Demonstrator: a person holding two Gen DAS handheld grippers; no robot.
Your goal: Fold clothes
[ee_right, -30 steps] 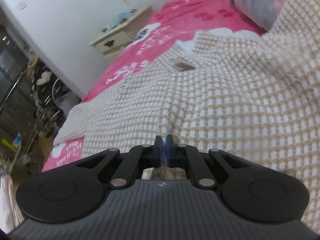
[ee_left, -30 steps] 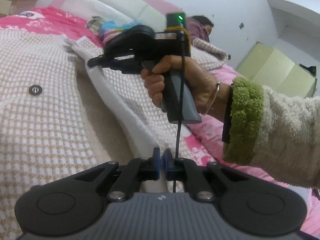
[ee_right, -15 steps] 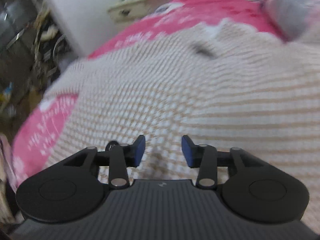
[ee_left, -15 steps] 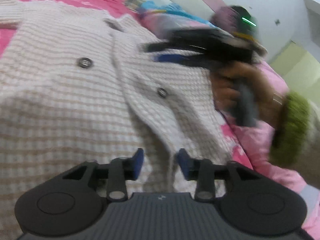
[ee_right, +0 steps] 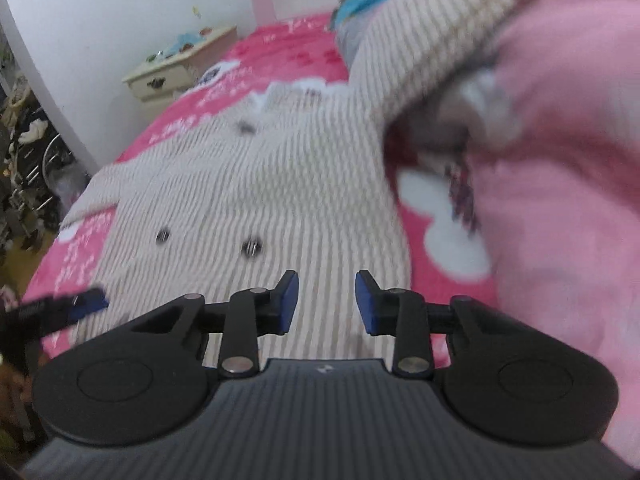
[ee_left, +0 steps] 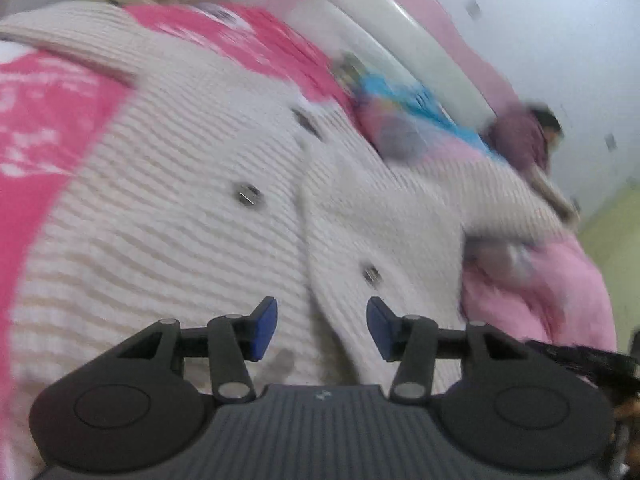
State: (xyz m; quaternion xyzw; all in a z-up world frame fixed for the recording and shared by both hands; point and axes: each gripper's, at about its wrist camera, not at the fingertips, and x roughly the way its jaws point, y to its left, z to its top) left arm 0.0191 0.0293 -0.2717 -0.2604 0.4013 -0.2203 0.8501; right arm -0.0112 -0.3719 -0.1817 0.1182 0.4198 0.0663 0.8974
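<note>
Both claws have let go of the cream waffle-knit cardigan [ee_left: 168,240], which a second ago sat pinched between their shut pads. Going from left to right in the left wrist view: the pink bedspread [ee_left: 44,128] shows at the edge, then the cardigan lies spread front-up on the bed with its dark buttons [ee_left: 248,194] in view, and the front edge that was lifted before now rests flat. The left claw [ee_left: 322,326] hovers over the hem, its jaws opening, with nothing pressed between the blue pads. Farther right a pale pink quilt [ee_left: 560,280] is bunched, and the right claw, which a second ago filled the middle of this view in a hand, is now only a dark sliver at the right edge.

In the right wrist view the left claw's blue tip [ee_right: 90,300] pokes in at the left, the cardigan [ee_right: 280,184] stretches up the middle with one sleeve draped onto the quilt [ee_right: 560,160], and the right claw [ee_right: 326,304] has swung out toward the garment's right edge, jaws closing but with no cloth between them.
</note>
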